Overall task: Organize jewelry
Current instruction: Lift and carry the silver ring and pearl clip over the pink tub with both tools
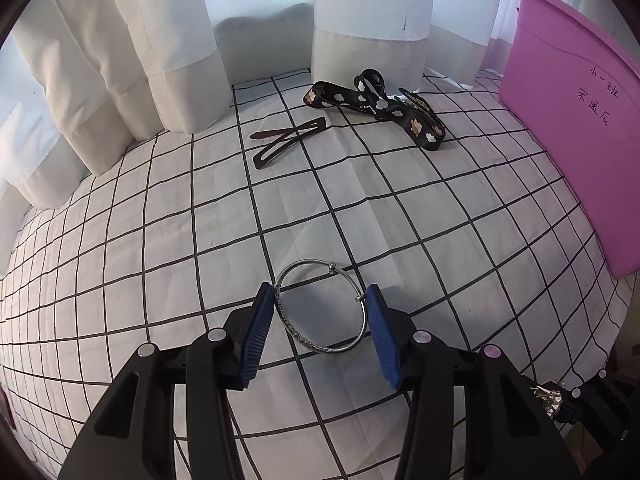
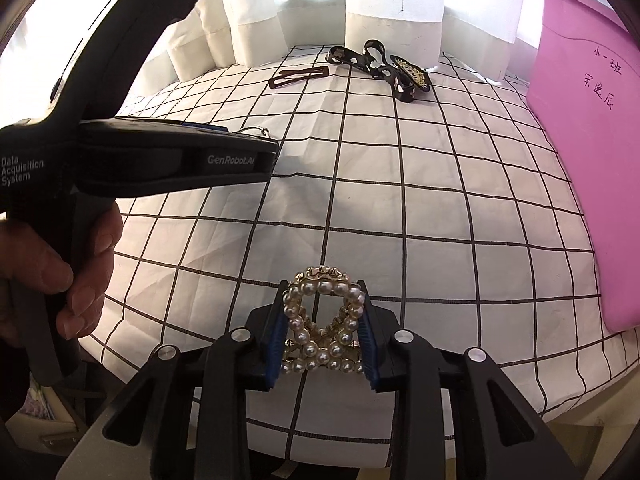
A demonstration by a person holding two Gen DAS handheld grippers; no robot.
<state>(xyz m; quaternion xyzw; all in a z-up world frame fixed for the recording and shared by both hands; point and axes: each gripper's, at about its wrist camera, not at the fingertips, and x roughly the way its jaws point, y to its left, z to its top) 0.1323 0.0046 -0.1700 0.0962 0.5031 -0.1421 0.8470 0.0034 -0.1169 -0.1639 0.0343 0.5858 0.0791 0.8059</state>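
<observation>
My left gripper (image 1: 320, 300) is shut on a thin silver bangle (image 1: 320, 350), pinched between the blue pads a little above the checked cloth. My right gripper (image 2: 323, 300) is shut on a gold hair claw set with pearls (image 2: 320, 332), held near the table's front edge. The left gripper body (image 2: 160, 156) shows from the side in the right wrist view, to the left of the claw. A pink box (image 1: 576, 132) (image 2: 584, 128) with handwritten characters stands at the right.
On the white black-grid tablecloth (image 1: 200, 240) lie two dark snap hair clips (image 1: 286, 142) (image 2: 298, 76) and a black patterned bow ribbon (image 1: 380, 104) (image 2: 380, 64) at the back. White curtains (image 1: 160, 40) hang behind the table.
</observation>
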